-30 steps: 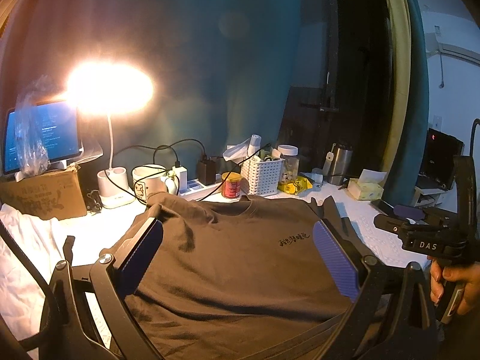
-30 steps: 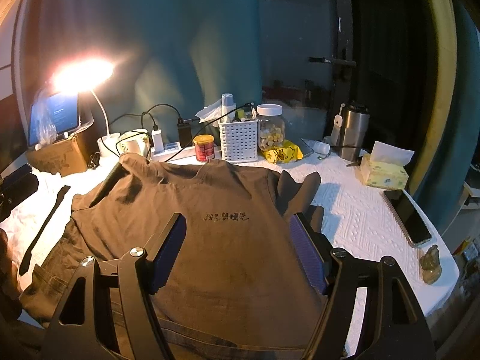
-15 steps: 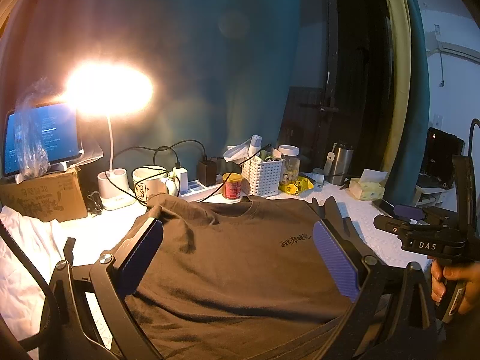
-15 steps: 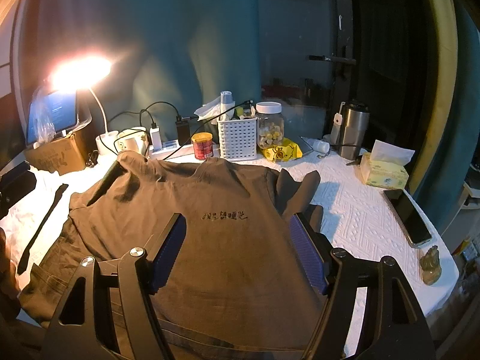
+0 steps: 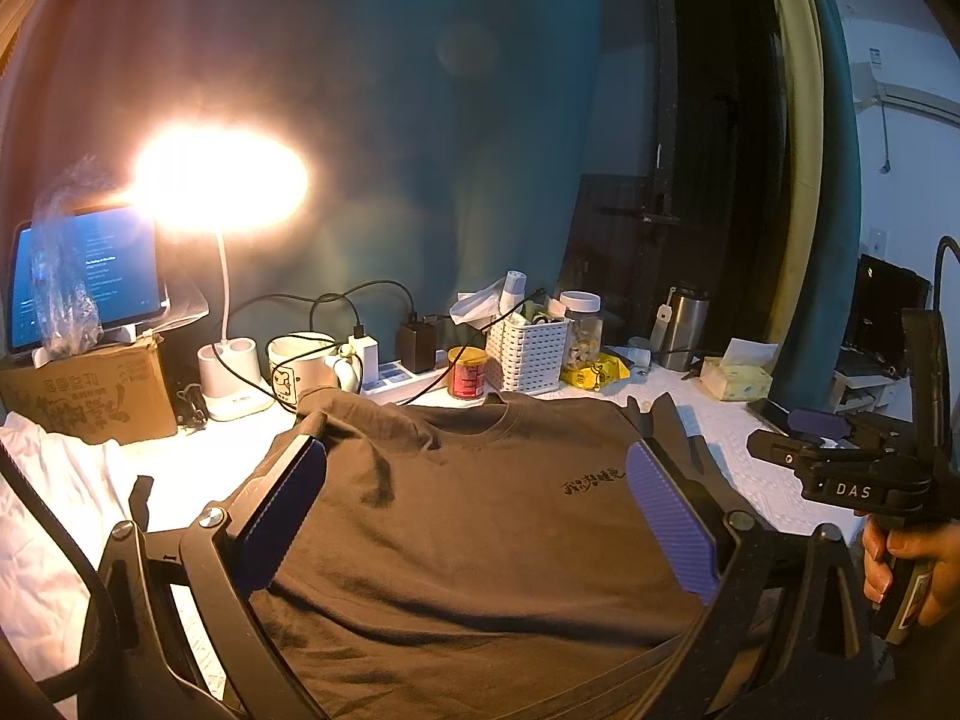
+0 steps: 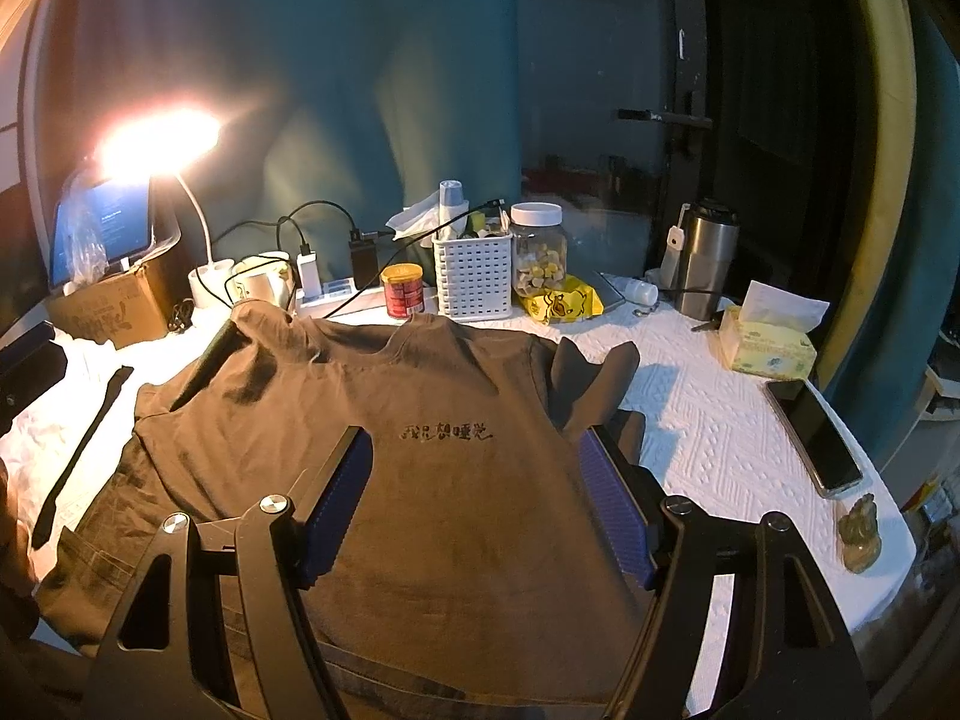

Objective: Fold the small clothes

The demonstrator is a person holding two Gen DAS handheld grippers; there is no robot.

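My left claw (image 5: 474, 504) hangs with its jaws spread wide, nothing between them, over the lower half of the shirt (image 5: 480, 540). My right claw (image 6: 474, 492) is spread wide and empty too, above the same shirt (image 6: 420, 480), framing its black chest print (image 6: 445, 432). In the left view my right hand (image 5: 900, 564) grips that claw's handle at the far right edge.

The brown shirt lies front up on the white cloth (image 6: 708, 420), collar away from me. Its sleeve on my right is bunched and stands up in a peak (image 6: 591, 378); the shoulder on my left is rumpled and lifted.

Right of the shirt lies a phone (image 6: 816, 438), with a tissue box (image 6: 765, 345) beyond it. Just past the collar stand a red tin (image 6: 403, 291), a white basket (image 6: 474, 279), a jar (image 6: 539, 252) and a steel tumbler (image 6: 705, 264). Far left, a lamp (image 5: 222, 180) glares beside a tablet (image 5: 84, 276) on a cardboard box (image 5: 84, 396).
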